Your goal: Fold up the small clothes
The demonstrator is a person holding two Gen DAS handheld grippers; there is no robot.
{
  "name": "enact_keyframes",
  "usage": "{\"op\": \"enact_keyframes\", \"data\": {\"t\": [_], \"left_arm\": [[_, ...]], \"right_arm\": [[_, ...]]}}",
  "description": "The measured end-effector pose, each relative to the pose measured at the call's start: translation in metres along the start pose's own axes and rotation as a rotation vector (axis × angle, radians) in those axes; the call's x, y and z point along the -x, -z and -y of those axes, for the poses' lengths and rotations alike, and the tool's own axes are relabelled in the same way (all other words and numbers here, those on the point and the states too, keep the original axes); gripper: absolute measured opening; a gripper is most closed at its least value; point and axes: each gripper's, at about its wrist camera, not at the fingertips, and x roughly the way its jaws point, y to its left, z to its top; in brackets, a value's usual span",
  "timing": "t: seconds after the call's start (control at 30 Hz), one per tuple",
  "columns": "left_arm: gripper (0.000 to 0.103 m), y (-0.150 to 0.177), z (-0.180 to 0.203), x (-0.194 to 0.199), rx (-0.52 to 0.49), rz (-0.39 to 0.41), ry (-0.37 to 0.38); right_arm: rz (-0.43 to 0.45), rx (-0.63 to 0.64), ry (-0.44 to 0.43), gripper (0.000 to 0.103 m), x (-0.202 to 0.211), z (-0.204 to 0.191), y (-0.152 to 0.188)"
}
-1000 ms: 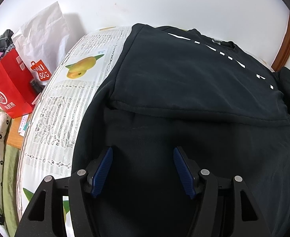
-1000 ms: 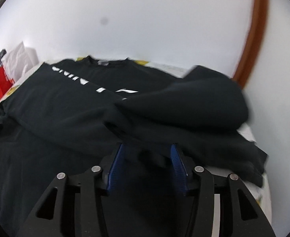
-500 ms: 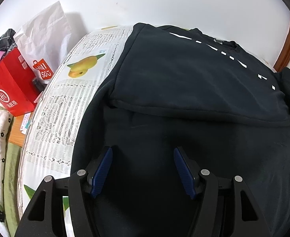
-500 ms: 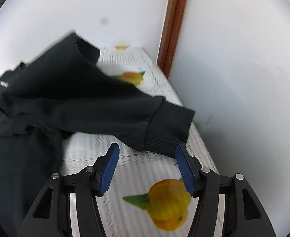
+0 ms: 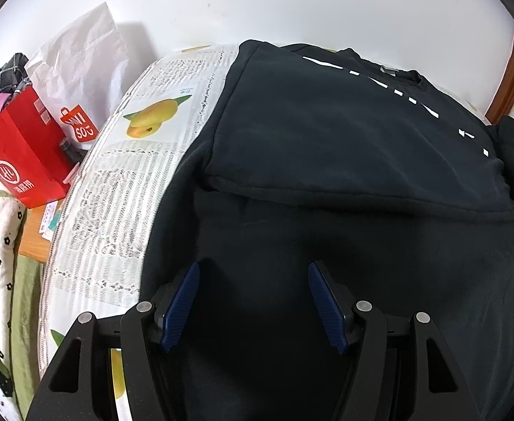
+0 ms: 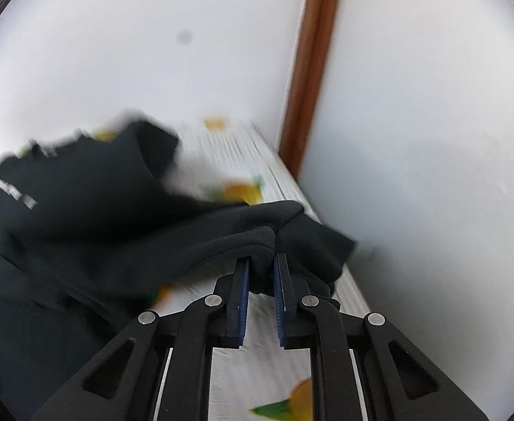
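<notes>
Here a black sweatshirt fills the centre and right of the left wrist frame, spread over a fruit-printed tablecloth, with a red paper bag and white paper bag at upper left. The left gripper hangs over the cloth, jaws apart and empty. In the blurred right view the right gripper has just closed, clamped on the sweatshirt's cuffed sleeve at centre.

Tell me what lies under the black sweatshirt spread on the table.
Under the black sweatshirt lies a white lace tablecloth printed with yellow fruit, visible along its left edge and, in the right wrist view, near the sleeve. What the garment covers beneath its middle cannot be seen.
</notes>
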Motion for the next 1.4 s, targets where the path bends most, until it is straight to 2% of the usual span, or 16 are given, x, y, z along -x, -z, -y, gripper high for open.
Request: {"op": "enact_keyframes", "data": {"t": [0.07, 0.17, 0.33, 0.43, 0.5, 0.67, 0.77, 0.9, 0.97, 1.0, 1.07, 1.13, 1.2, 1.27, 1.33, 1.4], "left_arm": [[0.062, 0.002, -0.002, 0.002, -0.009, 0.009, -0.01], [0.062, 0.007, -0.008, 0.009, -0.019, 0.032, -0.007], [0.062, 0.019, -0.032, 0.023, -0.011, 0.068, 0.001], [0.062, 0.024, -0.043, 0.024, -0.02, 0.078, -0.086], [0.062, 0.028, -0.049, 0.02, -0.02, 0.062, -0.106], [0.062, 0.034, -0.063, 0.013, 0.022, 0.057, 0.01], [0.062, 0.037, -0.067, 0.013, 0.037, 0.054, 0.047], [0.062, 0.039, -0.063, 0.015, 0.013, 0.057, 0.049], [0.062, 0.039, -0.06, 0.017, 0.006, 0.061, 0.058], [0.062, 0.039, -0.06, 0.018, 0.005, 0.063, 0.066], [0.062, 0.037, -0.057, 0.021, 0.008, 0.073, 0.094], [0.062, 0.033, -0.05, 0.023, 0.005, 0.078, 0.116], [0.062, 0.027, -0.042, 0.023, -0.003, 0.082, 0.119], [0.062, 0.022, -0.033, 0.024, -0.011, 0.08, 0.121], [0.062, 0.019, -0.026, 0.027, -0.018, 0.08, 0.123], [0.062, 0.018, -0.021, 0.029, -0.027, 0.082, 0.125]], "right_arm": [[0.062, 0.02, -0.014, 0.013, 0.023, -0.018, -0.017], [0.146, 0.053, -0.09, 0.013, 0.063, -0.059, -0.043], [0.229, 0.132, -0.224, 0.013, 0.109, -0.154, -0.071], [0.258, 0.196, -0.315, 0.013, 0.126, -0.218, -0.075], [0.255, 0.237, -0.378, 0.013, 0.132, -0.264, -0.074], [0.211, 0.338, -0.474, 0.013, 0.125, -0.357, -0.056], [0.122, 0.387, -0.482, 0.013, 0.093, -0.399, -0.037], [0.026, 0.4, -0.486, 0.018, 0.063, -0.42, -0.021], [-0.033, 0.408, -0.51, 0.02, 0.052, -0.418, -0.016], [-0.056, 0.403, -0.531, 0.025, 0.05, -0.413, -0.014], [-0.063, 0.39, -0.552, 0.043, 0.05, -0.4, -0.01], [-0.048, 0.372, -0.55, 0.07, 0.052, -0.384, -0.007], [-0.051, 0.364, -0.542, 0.081, 0.051, -0.371, -0.006], [-0.065, 0.377, -0.516, 0.083, 0.049, -0.364, -0.004], [-0.062, 0.396, -0.443, 0.083, 0.049, -0.355, -0.001], [-0.084, 0.41, -0.447, 0.083, 0.046, -0.344, 0.008]]}}
